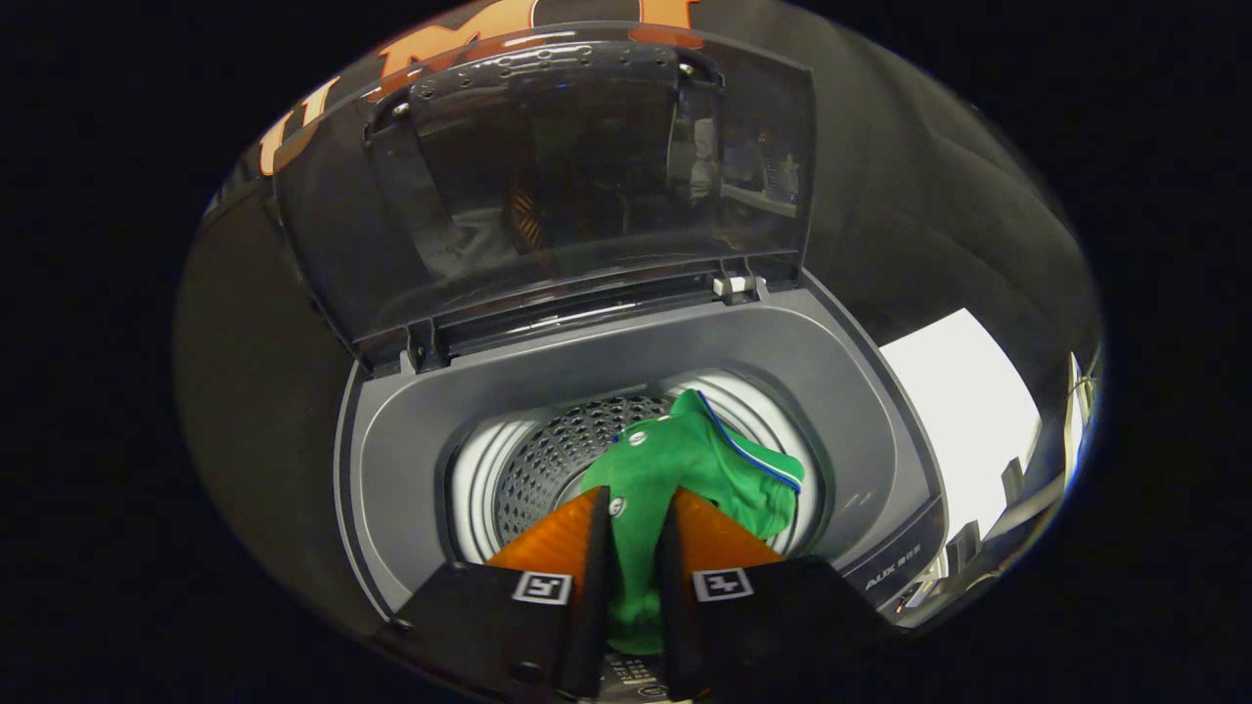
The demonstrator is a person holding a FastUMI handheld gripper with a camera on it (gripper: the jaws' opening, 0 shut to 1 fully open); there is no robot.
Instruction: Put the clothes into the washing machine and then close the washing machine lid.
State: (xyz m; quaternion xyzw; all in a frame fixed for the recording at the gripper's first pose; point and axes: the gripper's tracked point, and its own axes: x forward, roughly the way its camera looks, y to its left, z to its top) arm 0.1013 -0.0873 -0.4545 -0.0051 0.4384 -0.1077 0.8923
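One green polo shirt (685,469) hanging over the drum.
My gripper (636,518) is clamped on it, right above the grey top-load washing machine (411,430), lid (548,186) up.

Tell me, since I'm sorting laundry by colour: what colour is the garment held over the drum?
Green shirt, blue-and-white collar trim, clearest in the gripper view.

Pale brand lettering on the front control strip (895,572) of the washing machine (861,411), at its near right corner, too small and bent to read for sure. Square black-and-white coded tags (541,587), without letters, one on each finger of the gripper (636,494), both fingers clamped on the green shirt (685,450).
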